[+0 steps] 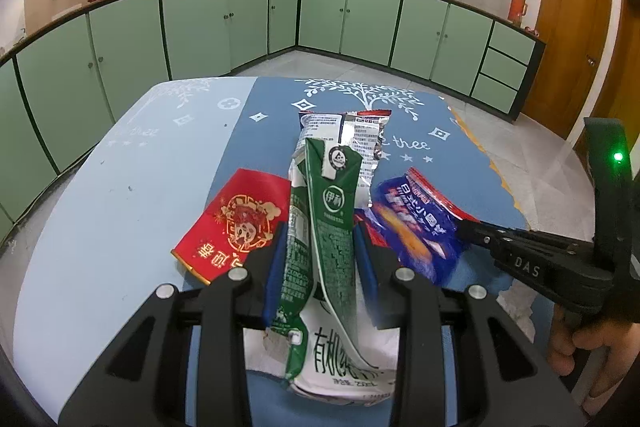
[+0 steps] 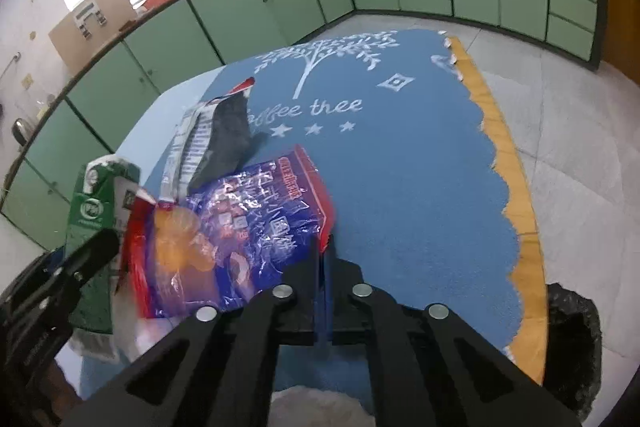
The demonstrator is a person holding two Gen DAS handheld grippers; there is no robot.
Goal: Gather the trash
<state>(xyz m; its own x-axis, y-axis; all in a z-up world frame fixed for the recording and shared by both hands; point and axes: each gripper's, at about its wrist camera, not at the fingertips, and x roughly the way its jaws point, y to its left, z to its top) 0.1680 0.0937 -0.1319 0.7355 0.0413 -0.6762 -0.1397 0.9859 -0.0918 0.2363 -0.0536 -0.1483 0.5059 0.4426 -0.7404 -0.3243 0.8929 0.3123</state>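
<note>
My left gripper [image 1: 320, 239] is shut on a crushed green and white milk carton [image 1: 332, 227] and holds it upright over the table. My right gripper [image 2: 323, 241] is shut on the edge of a blue and red snack wrapper [image 2: 240, 227] and lifts it off the blue tablecloth [image 2: 400, 167]. The wrapper [image 1: 416, 223] also shows in the left wrist view, with the right gripper [image 1: 464, 227] coming in from the right. A red paper packet [image 1: 236, 223] lies on the table left of the carton. A silver foil wrapper [image 1: 360, 135] lies behind it.
A black trash bag [image 2: 572, 339] stands on the floor by the table's right edge. White tissue [image 1: 320, 351] lies under the carton. The table edge [image 2: 516, 211] has torn yellow trim. Green kitchen cabinets [image 1: 248, 23] run along the far walls.
</note>
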